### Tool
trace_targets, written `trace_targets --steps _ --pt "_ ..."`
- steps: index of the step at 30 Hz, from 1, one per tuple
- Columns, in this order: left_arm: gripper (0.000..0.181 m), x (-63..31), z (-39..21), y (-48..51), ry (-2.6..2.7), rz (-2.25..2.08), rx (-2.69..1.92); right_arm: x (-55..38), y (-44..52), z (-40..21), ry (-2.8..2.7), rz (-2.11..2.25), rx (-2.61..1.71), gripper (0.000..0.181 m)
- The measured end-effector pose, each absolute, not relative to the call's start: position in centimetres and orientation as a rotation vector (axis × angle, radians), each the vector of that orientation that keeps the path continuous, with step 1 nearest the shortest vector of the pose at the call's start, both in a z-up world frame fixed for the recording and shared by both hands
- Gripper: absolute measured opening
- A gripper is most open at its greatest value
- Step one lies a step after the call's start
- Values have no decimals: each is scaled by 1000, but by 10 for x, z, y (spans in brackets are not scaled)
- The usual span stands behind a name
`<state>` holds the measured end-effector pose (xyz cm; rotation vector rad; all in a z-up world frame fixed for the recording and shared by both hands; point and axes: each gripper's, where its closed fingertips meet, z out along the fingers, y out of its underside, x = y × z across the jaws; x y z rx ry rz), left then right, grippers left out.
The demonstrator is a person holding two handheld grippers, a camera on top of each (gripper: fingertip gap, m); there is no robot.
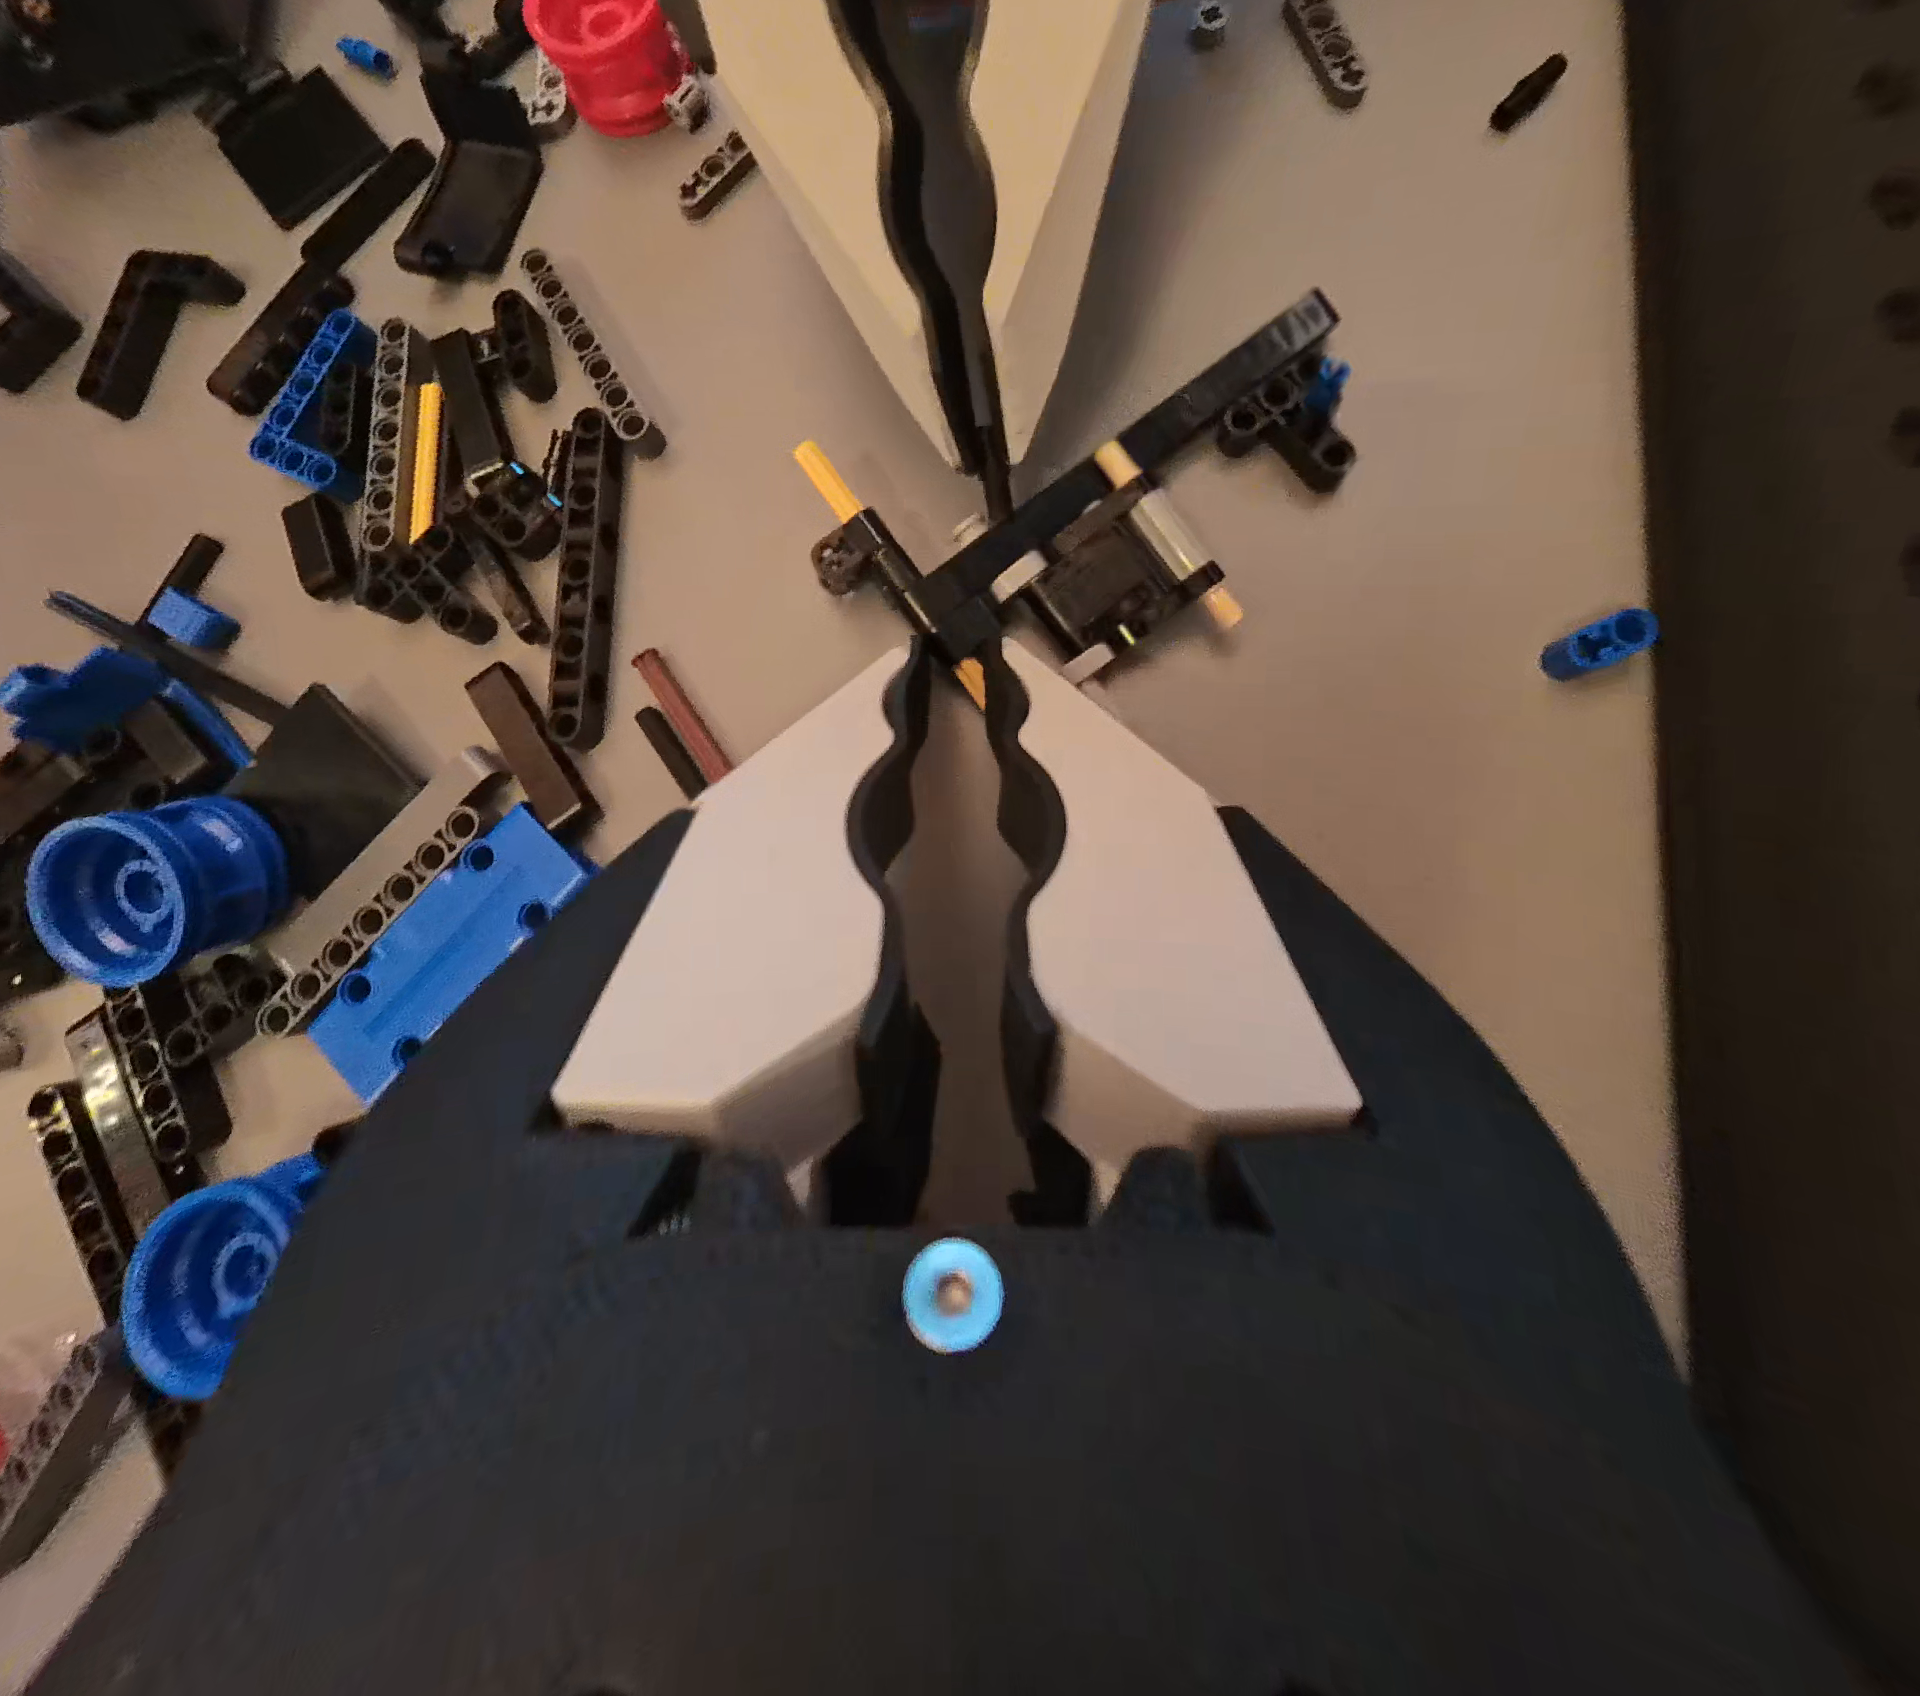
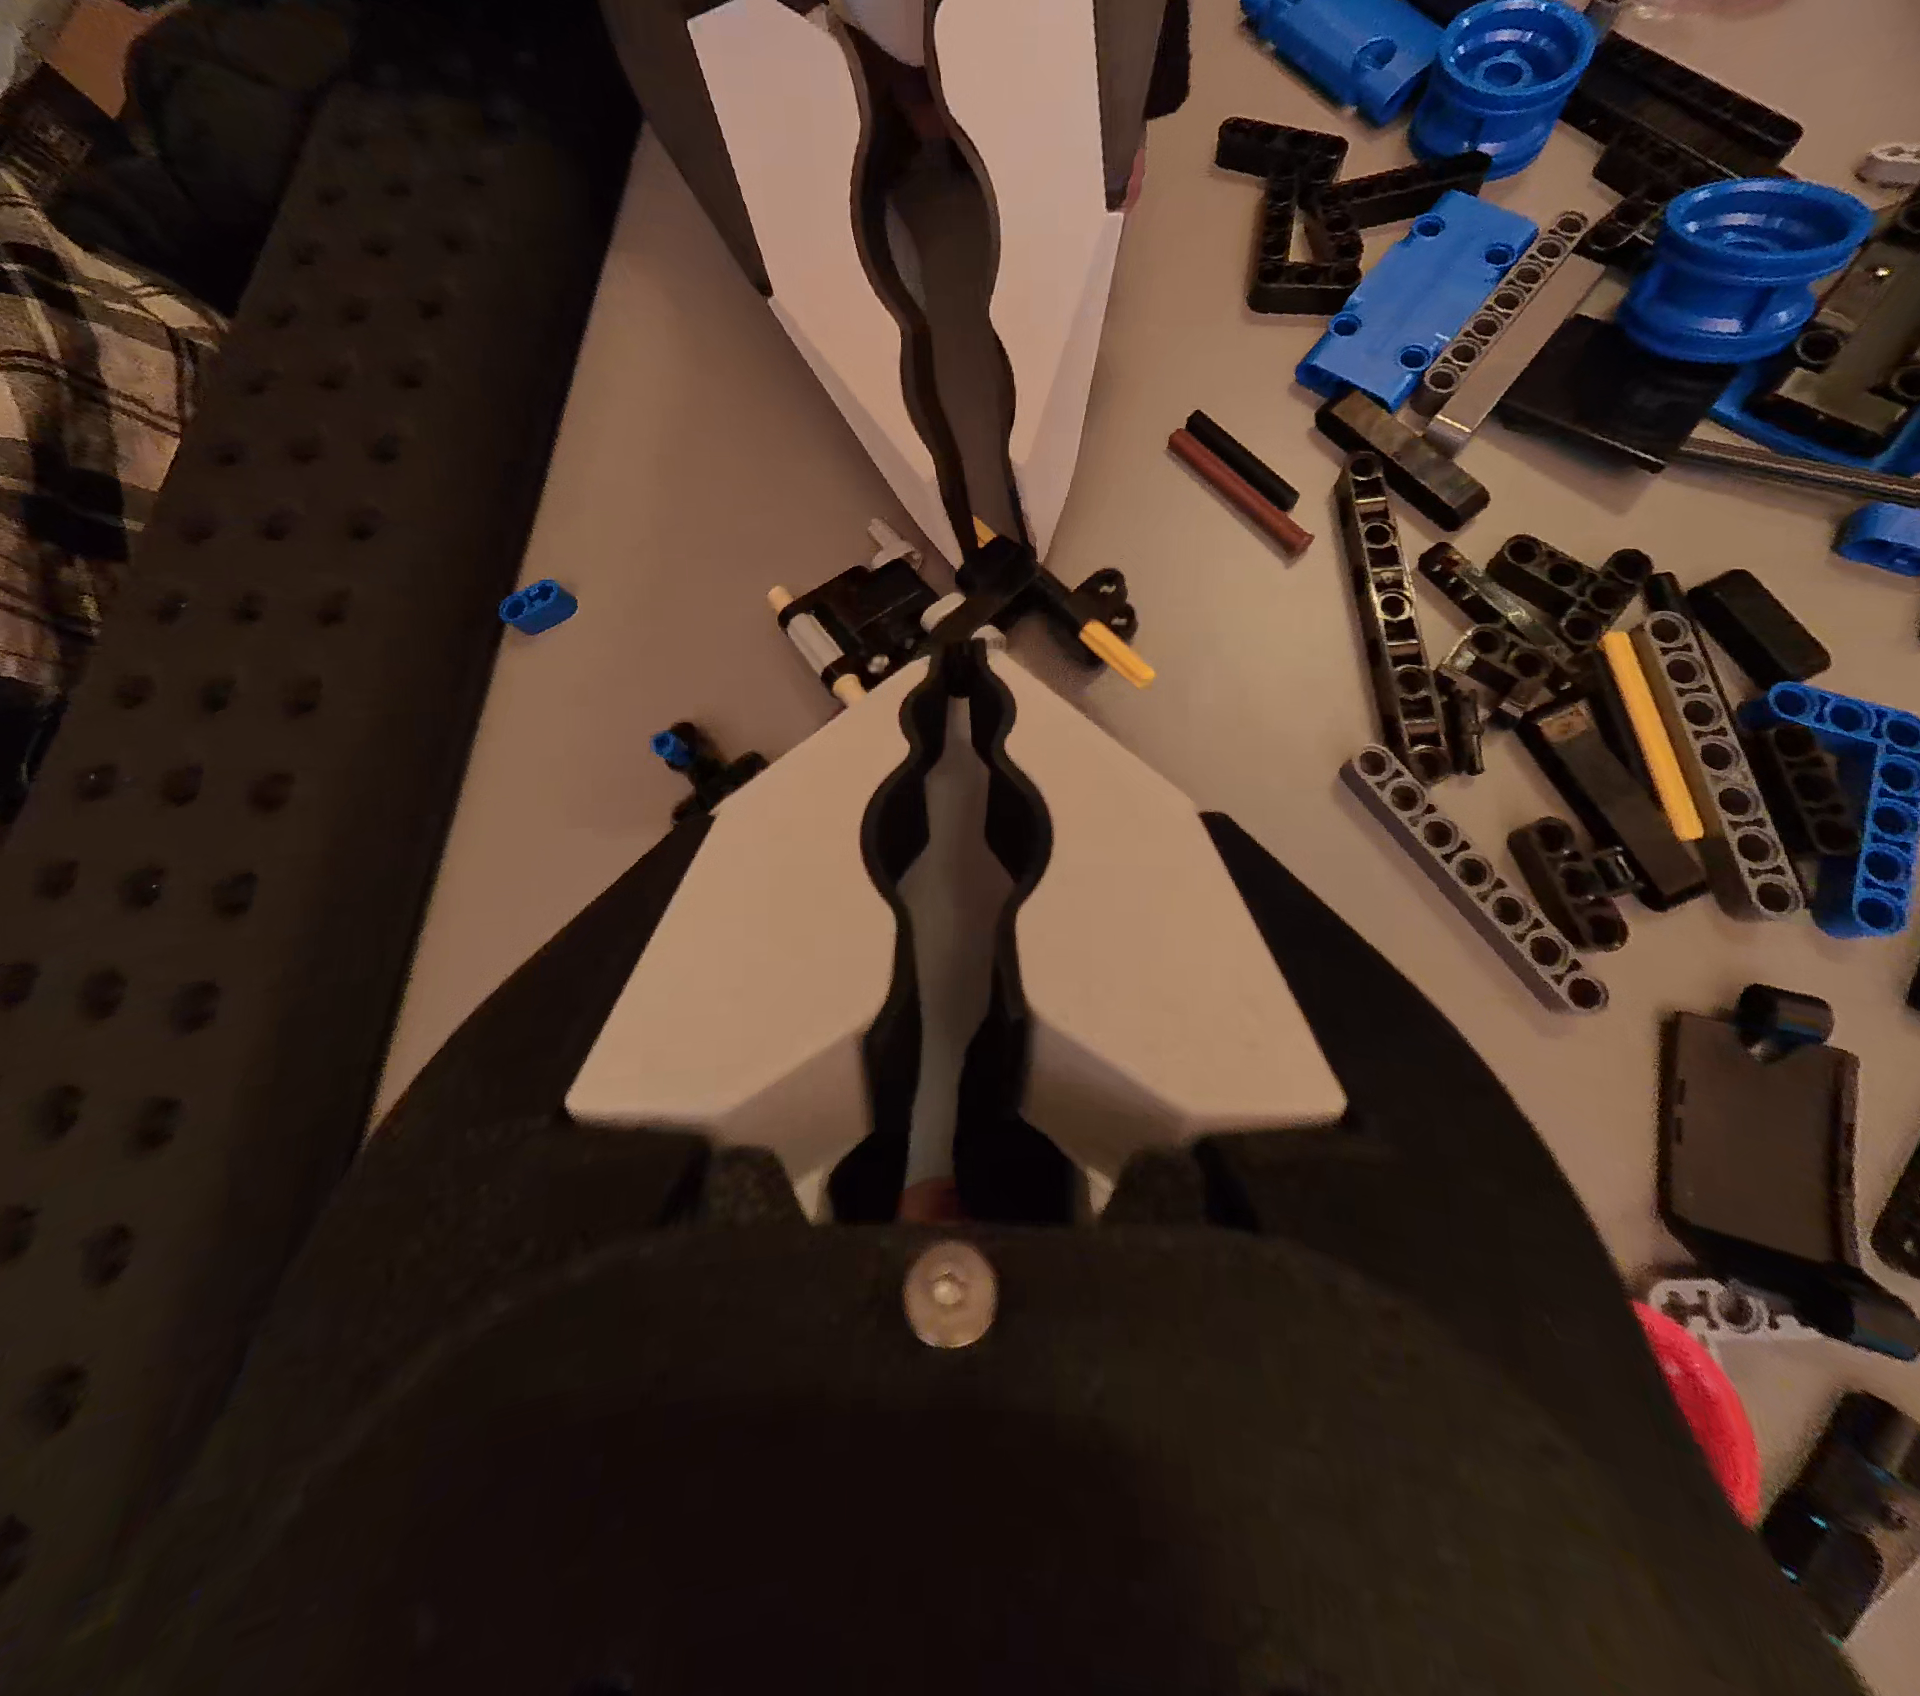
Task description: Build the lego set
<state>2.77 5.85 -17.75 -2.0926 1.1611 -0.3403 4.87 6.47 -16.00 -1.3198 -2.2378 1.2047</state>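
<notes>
The small black lego build (image 1: 1081, 545) sits in the middle of the grey bench (image 1: 1351, 212), and both tools meet on it from opposite sides.

The left tool (image 1: 961, 659) has its two wavy black fingers (image 1: 904, 711) pinched together on the near end of the build, right where a yellow axle (image 1: 826, 480) runs through a small black block. The far end of that axle sticks out past the build.

The right tool (image 2: 961, 680) comes in from the other side of the build. Its tips are squeezed onto the long black beam (image 1: 1226, 389) that lies across the top of the build. In the right wrist view the left tool (image 2: 987, 534) shows just beyond the build, tips almost touching the right tool's tips.

A pale cream pin (image 1: 1221, 607) pokes out of the build's side. A small blue connector (image 1: 1595, 644) lies alone on the bench, well apart from the build.

On the other side of the build lies a big heap of loose pieces (image 1: 436, 483): black and grey beams with holes, blue frames, two blue wheel hubs (image 1: 145, 888) and a red wheel hub (image 1: 603, 36). A dark brown axle (image 1: 681, 711) lies between the heap and the build.

A black strip with rows of holes (image 2: 208, 607) runs along the bench edge, on the far side of the blue connector from the build. Checked cloth (image 2: 94, 358) shows past it.
</notes>
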Motion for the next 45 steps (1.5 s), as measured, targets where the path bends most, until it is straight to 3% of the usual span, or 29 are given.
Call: trace_targets --steps 45 --pt "6 29 -180 60 1146 -231 -2003 56 56 -168 -2309 1195 -1275 1"
